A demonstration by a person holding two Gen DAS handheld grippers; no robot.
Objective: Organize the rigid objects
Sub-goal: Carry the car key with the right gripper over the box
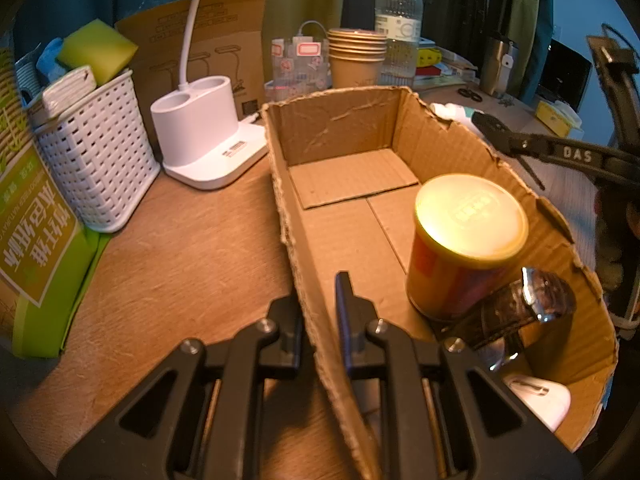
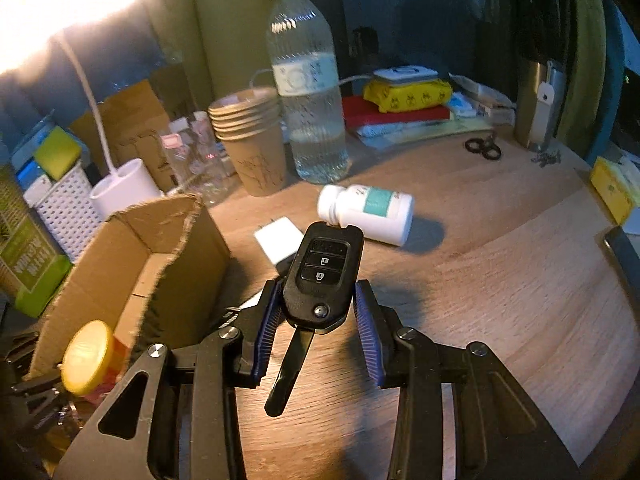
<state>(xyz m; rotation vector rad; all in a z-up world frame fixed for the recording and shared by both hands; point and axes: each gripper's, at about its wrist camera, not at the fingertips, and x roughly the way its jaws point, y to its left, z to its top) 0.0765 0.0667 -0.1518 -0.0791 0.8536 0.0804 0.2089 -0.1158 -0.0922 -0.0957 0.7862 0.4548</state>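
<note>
My left claw (image 1: 320, 316) pinches the near wall of the box (image 1: 288, 216), steadying it; a can (image 1: 464, 248), a dark bottle (image 1: 516, 312) and a white gadget (image 1: 540, 396) already sit inside. My right claw (image 2: 318, 312) grips the car key (image 2: 322, 276) above the table (image 2: 500, 280), right of the box. Next, I judge: carry it left over the rim, then release. A pill bottle (image 2: 368, 214) waits beyond.

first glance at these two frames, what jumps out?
The black car key between the right claw fingers, blade hanging down over the wooden desk. Next, the yellow-lidded can standing in the cardboard box, whose near wall the left claw straddles. Behind the key, a white pill bottle lies on its side.
</note>
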